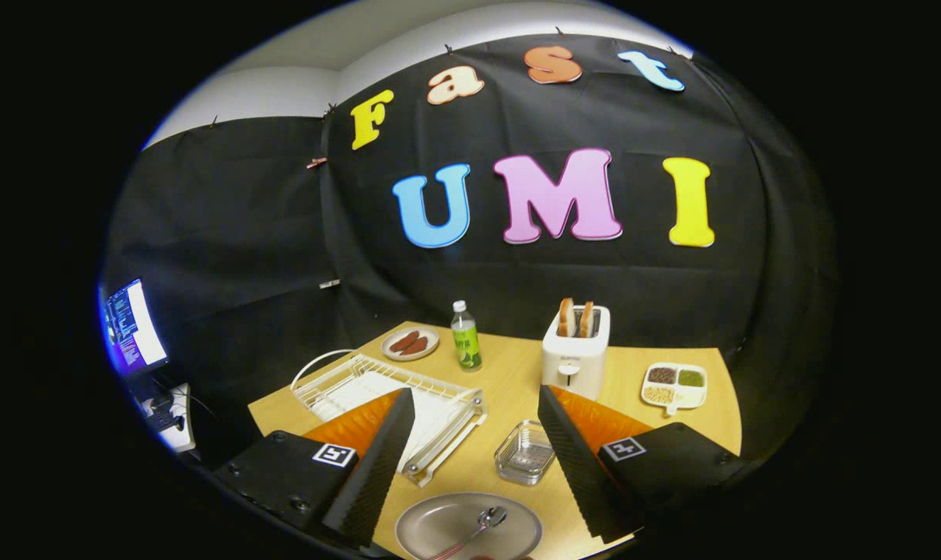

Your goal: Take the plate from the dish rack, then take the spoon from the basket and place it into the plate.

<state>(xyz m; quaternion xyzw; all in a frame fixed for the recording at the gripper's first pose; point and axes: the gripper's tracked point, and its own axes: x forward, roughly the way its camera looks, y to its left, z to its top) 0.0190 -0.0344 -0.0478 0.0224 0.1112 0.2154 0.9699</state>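
A grey plate (447,529) lies flat on the wooden table (509,373), close below and between my fingers. A metal spoon (486,519) rests in it, bowl toward the basket, handle running back toward me. The clear basket (525,453) sits just ahead of the plate, between the fingers, with nothing visible inside. The white wire dish rack (393,393) stands ahead of the left finger, partly hidden by it. My gripper (474,404) hangs above the table, open wide, with nothing between its fingers.
A white toaster (575,354) with two bread slices stands beyond the right finger. A green-labelled bottle (465,336) and a small plate of sausages (410,343) sit at the back. A divided snack dish (674,386) lies at the far right. A lit monitor (132,325) stands off the table's left.
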